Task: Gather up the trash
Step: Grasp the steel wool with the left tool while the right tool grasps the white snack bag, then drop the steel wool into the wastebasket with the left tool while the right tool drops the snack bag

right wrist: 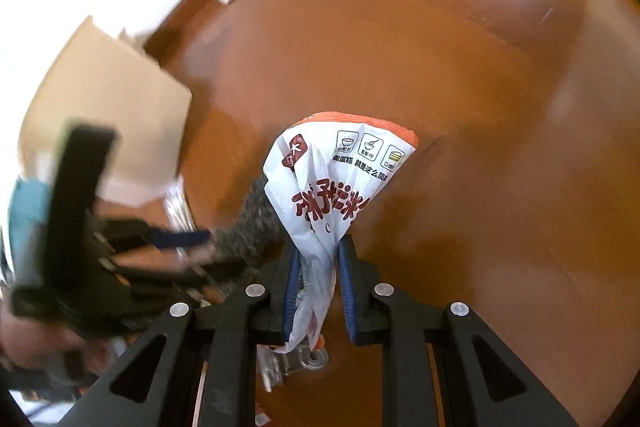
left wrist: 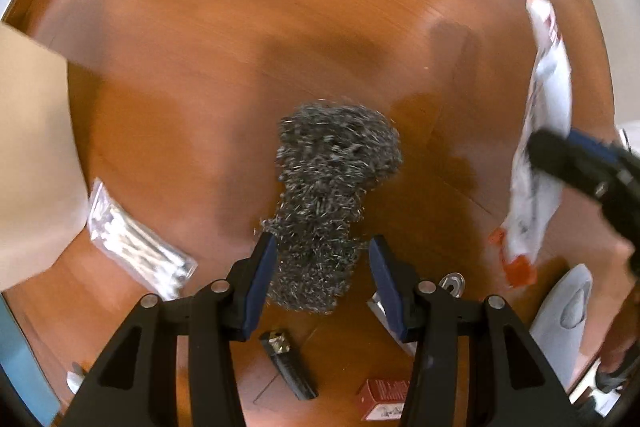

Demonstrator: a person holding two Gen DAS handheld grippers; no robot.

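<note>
Both grippers loaded, held above wood floor [left wrist: 240, 27].
Left gripper [left wrist: 322, 277] fingers pinch steel wool scrubber [left wrist: 332, 187], which sticks out ahead of the tips; below them lie a black cylinder [left wrist: 288, 363], red box [left wrist: 380, 397], metal bracket [left wrist: 452, 283]; clear packet [left wrist: 136, 247] and cardboard box [left wrist: 32, 147] off left. Right gripper [right wrist: 318, 279] fingers clamp crumpled white-and-orange plastic bag [right wrist: 340, 171], which fans out past the tips; left gripper is blurred to their left.

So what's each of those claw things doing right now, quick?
Left gripper: closed on the steel wool scrubber, lifted above the floor.
Right gripper: closed on the white plastic food bag.
</note>
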